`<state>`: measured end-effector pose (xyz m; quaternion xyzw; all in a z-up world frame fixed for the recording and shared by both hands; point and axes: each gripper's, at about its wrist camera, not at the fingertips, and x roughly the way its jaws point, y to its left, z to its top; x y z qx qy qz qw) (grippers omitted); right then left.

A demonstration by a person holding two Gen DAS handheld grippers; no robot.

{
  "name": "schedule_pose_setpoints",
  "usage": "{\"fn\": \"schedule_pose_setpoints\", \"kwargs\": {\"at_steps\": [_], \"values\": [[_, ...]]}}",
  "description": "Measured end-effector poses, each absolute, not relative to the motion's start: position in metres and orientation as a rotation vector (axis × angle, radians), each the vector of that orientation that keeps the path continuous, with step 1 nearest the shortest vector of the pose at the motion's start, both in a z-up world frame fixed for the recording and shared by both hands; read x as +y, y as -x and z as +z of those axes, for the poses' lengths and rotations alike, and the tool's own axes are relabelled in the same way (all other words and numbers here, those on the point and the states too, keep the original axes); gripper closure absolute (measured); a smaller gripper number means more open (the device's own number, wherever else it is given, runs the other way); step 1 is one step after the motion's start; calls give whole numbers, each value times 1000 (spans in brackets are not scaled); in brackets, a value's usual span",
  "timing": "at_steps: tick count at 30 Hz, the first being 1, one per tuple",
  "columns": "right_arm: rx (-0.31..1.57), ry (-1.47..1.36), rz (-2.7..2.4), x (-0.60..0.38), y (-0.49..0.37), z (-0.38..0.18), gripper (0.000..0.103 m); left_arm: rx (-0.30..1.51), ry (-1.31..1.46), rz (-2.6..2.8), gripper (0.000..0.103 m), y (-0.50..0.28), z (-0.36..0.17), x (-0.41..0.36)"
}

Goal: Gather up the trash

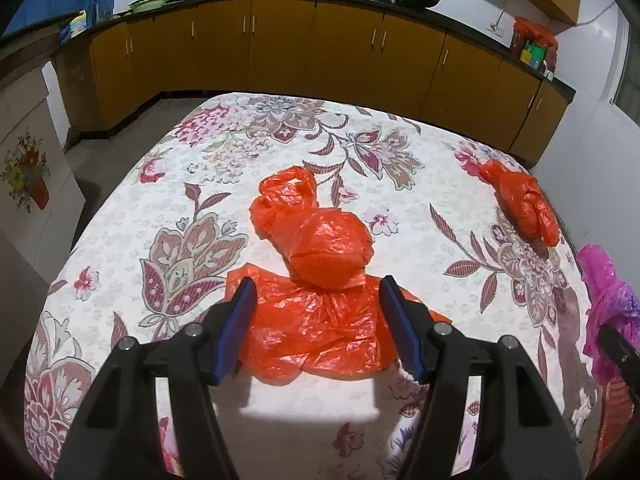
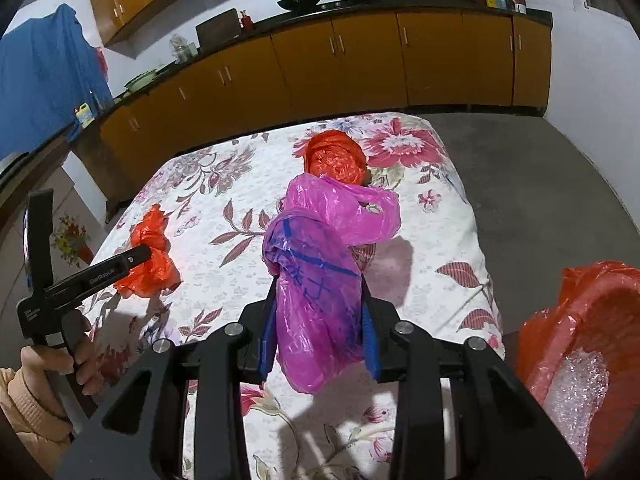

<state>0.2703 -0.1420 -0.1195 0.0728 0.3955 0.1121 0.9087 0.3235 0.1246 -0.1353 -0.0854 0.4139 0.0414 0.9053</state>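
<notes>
In the left wrist view my left gripper [image 1: 318, 286] is open, its blue-padded fingers either side of a flat orange plastic bag [image 1: 316, 328] on the floral bedsheet [image 1: 200, 168]. A knotted orange bag [image 1: 320, 240] lies just beyond it. Another crumpled orange bag [image 1: 524, 200] lies at the right edge. In the right wrist view my right gripper [image 2: 320, 292] is shut on a pink plastic bag [image 2: 320, 256], held above the sheet. An orange ball of plastic [image 2: 336, 158] lies behind it. The left gripper's body [image 2: 80, 276] shows at left over the orange bags [image 2: 150, 256].
An orange-lined bin [image 2: 584, 344] with clear plastic inside stands at the lower right beside the bed. Yellow kitchen cabinets [image 1: 280, 44] with a dark counter run behind the bed. Grey floor [image 2: 540, 184] lies to the right. The pink bag shows at the left view's right edge [image 1: 608, 300].
</notes>
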Motion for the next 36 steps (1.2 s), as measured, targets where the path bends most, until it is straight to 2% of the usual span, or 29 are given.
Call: {"fn": "schedule_pose_setpoints", "kwargs": {"at_steps": [7,11,22,24,29,32,36], "values": [[813,-144,237,-137,-272,-121,68,871,166,83,41,-331,-140,116],[813,-141,240,-135,-271,-121,68,886,161,78,46,-336,-145,111],[821,-125,248,-124,-277,-125,68,885,155,74,46,-336,-147,111],[823,-120,249,-121,-279,-127,68,883,145,71,50,-337,-147,110],[830,-110,246,-117,-285,-132,68,878,121,62,72,-339,-146,107],[838,-91,238,-113,-291,-136,68,871,104,61,76,-338,-145,107],[848,-80,216,-110,-300,-140,68,870,94,69,76,-339,-145,109]]}}
